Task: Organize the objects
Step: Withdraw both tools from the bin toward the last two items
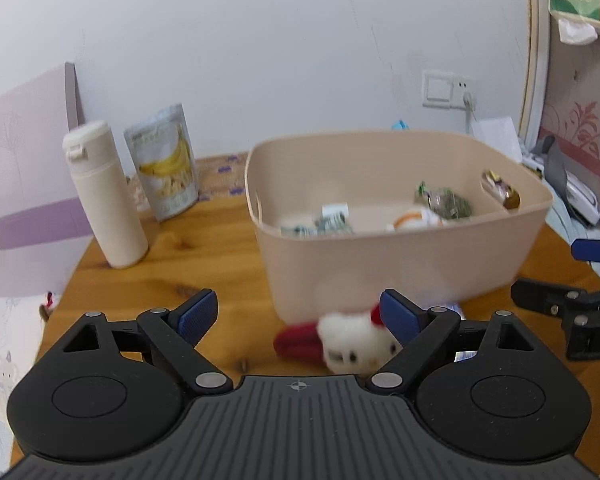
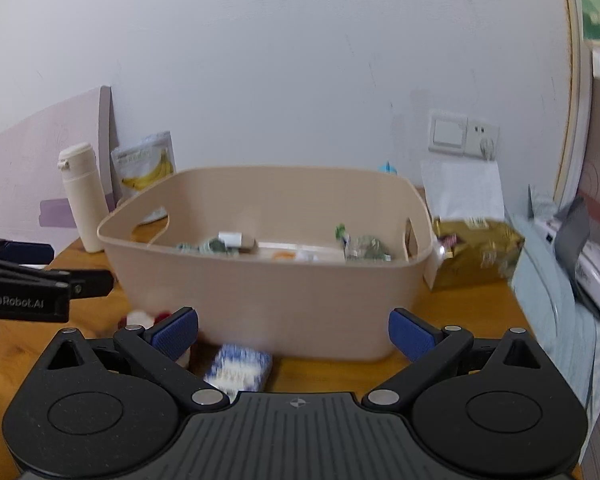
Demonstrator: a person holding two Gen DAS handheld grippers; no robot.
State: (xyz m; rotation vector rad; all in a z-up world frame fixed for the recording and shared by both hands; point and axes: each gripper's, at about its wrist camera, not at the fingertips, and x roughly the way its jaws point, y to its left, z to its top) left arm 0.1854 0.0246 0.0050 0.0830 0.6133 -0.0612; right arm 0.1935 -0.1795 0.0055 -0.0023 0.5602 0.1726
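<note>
A beige plastic bin (image 1: pixel 400 264) (image 2: pixel 268 292) stands on the wooden table (image 1: pixel 188 264) and holds several small wrapped items (image 1: pixel 444 202). In front of it lies a white plush toy with red parts (image 1: pixel 348 342), just inside the right finger of my left gripper (image 1: pixel 298 316), which is open and not pressing on it. My right gripper (image 2: pixel 294 334) is open too, with nothing gripped; a blue and white packet (image 2: pixel 240 368) lies on the table near its left finger. The plush shows partly behind that finger (image 2: pixel 140 316).
A cream bottle (image 1: pixel 104 196) and a banana snack pouch (image 1: pixel 166 160) stand at the back left. A gold bag (image 2: pixel 476 252) sits right of the bin, with a white sheet (image 2: pixel 464 188) behind it. Each gripper appears at the edge of the other's view.
</note>
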